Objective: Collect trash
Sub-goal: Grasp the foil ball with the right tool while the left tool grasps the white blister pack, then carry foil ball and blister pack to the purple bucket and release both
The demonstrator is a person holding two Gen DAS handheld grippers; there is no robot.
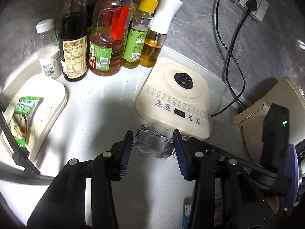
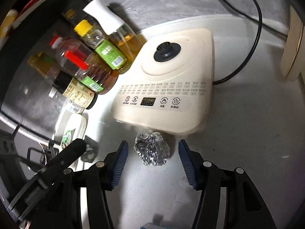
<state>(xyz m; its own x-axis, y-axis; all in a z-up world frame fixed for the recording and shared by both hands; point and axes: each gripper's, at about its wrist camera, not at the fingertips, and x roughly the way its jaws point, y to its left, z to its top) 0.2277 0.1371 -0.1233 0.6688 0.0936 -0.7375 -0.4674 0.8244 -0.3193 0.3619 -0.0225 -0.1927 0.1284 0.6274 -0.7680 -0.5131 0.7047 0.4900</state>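
In the left wrist view, my left gripper (image 1: 152, 145) has its blue pads on both sides of an empty silver pill blister pack (image 1: 152, 144), shut on it just above the white counter. A green snack wrapper (image 1: 22, 118) lies in a white tray (image 1: 51, 93) at the left. In the right wrist view, my right gripper (image 2: 152, 152) is open, its pads either side of a crumpled foil ball (image 2: 152, 150) on the counter, not touching it. The right gripper's body also shows at the right of the left wrist view (image 1: 274, 139).
A cream appliance base (image 1: 177, 95) with a black knob sits just beyond both pieces of trash, also seen in the right wrist view (image 2: 167, 84). Several oil and sauce bottles (image 1: 106, 34) stand at the back left. A black power cord (image 1: 230, 57) runs to wall sockets.
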